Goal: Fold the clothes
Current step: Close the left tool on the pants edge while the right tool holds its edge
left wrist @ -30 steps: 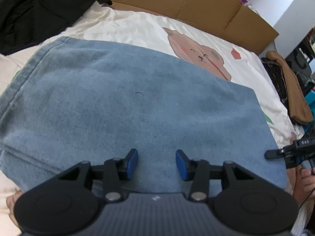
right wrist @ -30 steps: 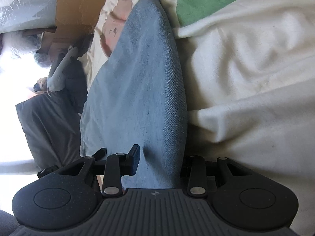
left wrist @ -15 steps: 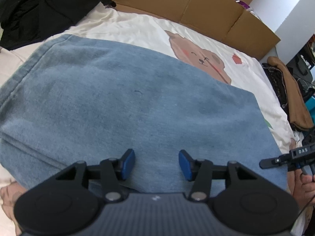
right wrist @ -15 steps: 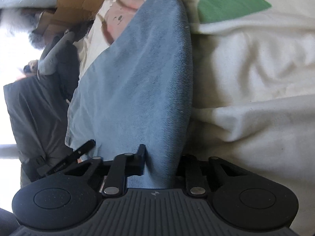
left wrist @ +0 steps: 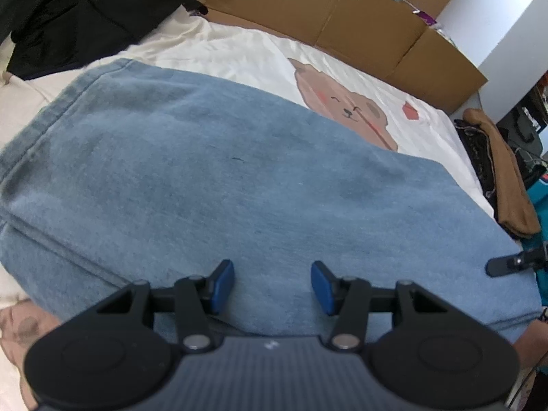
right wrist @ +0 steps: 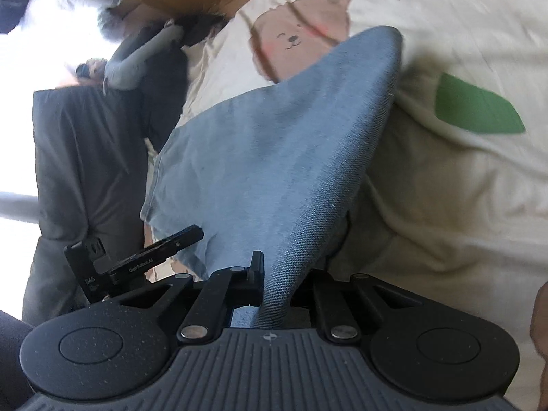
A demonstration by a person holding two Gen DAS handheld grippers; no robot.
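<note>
Blue denim garment (left wrist: 239,178) lies spread across the bed (left wrist: 239,44), one fold apparently made. Right gripper (right wrist: 277,284) has just closed, pinching its near edge; left gripper (left wrist: 272,284) half open, empty. Further folds remain.

1. My left gripper (left wrist: 272,286) hovers over the near edge of the denim (left wrist: 239,185), blue pads (left wrist: 222,286) apart with nothing between them.
2. The denim lies flat on a cream sheet (left wrist: 239,48) with a bear print (left wrist: 342,106).
3. Cardboard (left wrist: 342,13) stands behind; black clothes (left wrist: 85,13) lie far left.
4. My right gripper's tip (left wrist: 513,260) shows at the right edge.
</note>
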